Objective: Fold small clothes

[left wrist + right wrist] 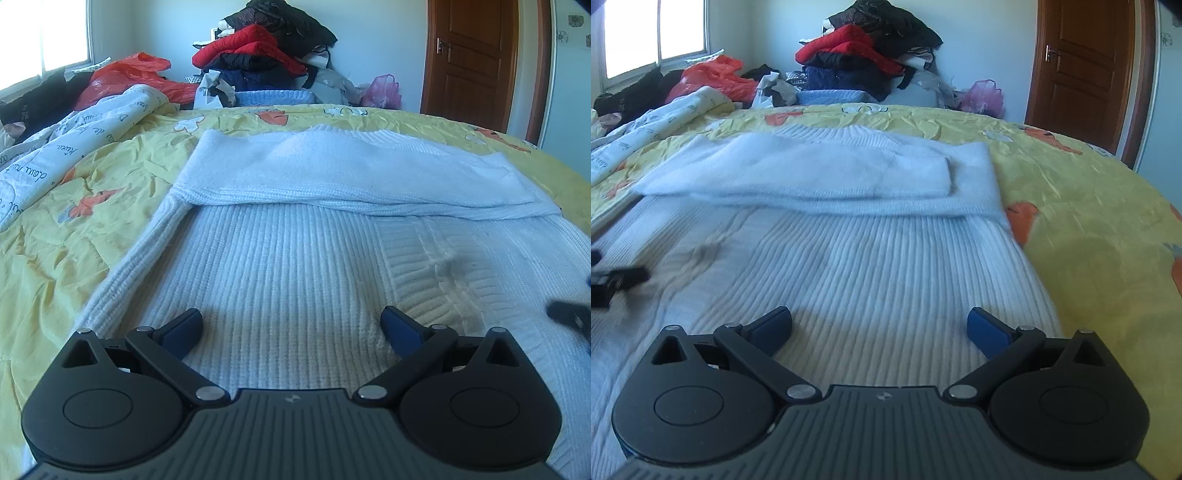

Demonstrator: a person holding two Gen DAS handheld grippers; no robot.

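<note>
Here a white ribbed knit sweater is spread flat on the yellow printed bedspread, with its far part, sleeves included, already folded into a band across the body. The knit is judged soft, limp and fairly thick, light enough to lift yet prone to sag and stretch, so hold is best taken at the near hem corners, one edge per claw. The left claw is seen spread wide over the near left of the sweater with nothing held; the right claw is likewise gaping and empty over the near right. A white lettered quilt is bunched at the bed's left side, well apart. Beyond the bed, a heap of clothes, an orange plastic bag and a wooden door are noted; nothing obstructs the fold.
</note>
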